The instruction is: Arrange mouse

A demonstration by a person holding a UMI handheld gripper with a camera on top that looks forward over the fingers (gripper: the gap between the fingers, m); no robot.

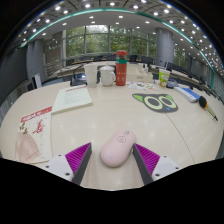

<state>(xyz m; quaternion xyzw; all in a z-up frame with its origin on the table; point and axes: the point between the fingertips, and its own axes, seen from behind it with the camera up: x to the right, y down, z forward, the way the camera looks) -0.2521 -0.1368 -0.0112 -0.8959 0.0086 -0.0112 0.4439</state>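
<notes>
A pale pink computer mouse (117, 149) lies on the beige table (100, 118), between my two fingers. My gripper (112, 158) is open; its magenta pads (77, 155) stand at either side of the mouse, with a small gap showing on each side. The mouse rests on the table on its own. A black mouse mat with a green eye-like pattern (155, 101) lies beyond the fingers to the right.
A white booklet (72, 98) and a red-printed leaflet (36, 122) lie to the left, with a pinkish bag (25, 147) near the left finger. A red and green canister (121, 68), a white cup (105, 74) and small items stand at the far edge.
</notes>
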